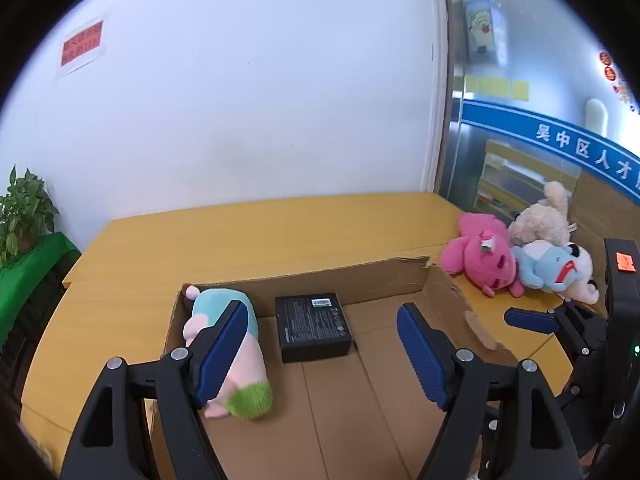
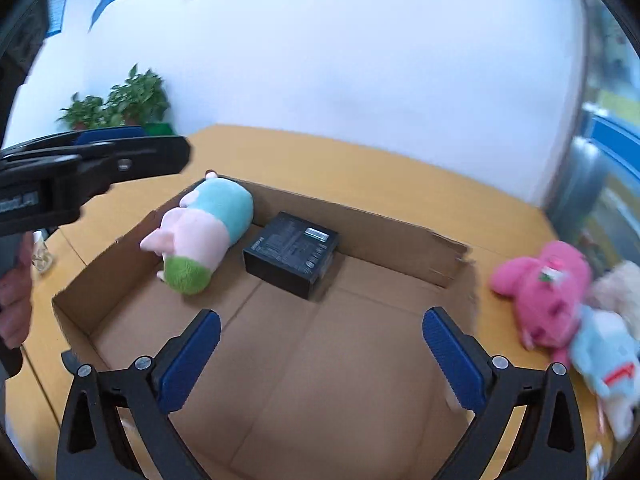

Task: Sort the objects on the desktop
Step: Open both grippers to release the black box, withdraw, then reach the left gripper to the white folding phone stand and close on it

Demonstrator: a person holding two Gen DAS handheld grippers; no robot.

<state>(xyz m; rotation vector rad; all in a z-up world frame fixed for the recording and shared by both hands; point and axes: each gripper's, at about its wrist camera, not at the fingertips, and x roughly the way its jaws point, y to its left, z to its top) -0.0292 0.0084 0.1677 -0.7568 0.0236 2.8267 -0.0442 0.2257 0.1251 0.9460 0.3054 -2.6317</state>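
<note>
— White wall (image 1: 248,112) at the back, yellow counter (image 1: 256,232) in front of it, glass partition (image 1: 532,92) with a blue band on the right. What sits on the counter?

— One low cardboard box (image 1: 360,280), open on top, its far right corner torn. Inside it lie a plush toy (image 2: 204,228) in pink, teal and green, along the left wall, and a black box (image 2: 292,252) just beside it, near the far wall. Neither touches the other as far as I can tell.

— And outside the cardboard?

— Off its right end, on the bare counter, a pink plush (image 1: 482,260), a cream plush (image 1: 540,220) and a light blue plush (image 1: 548,266) lie piled against each other.

— How do the tools stand?

— The left tool (image 1: 320,352) hangs over the cardboard box with its blue pads spread wide, holding nothing. The right tool (image 2: 322,360) is likewise spread and empty above the box floor.

— Does one view give more than the other?

— The left wrist view catches one potted plant (image 1: 24,208) on a green cloth (image 1: 32,268) and the right tool's side at the edge. The right wrist view shows two plants, the left tool from the side, part of the person's hand (image 2: 16,300), and a blurred plush pile.
</note>
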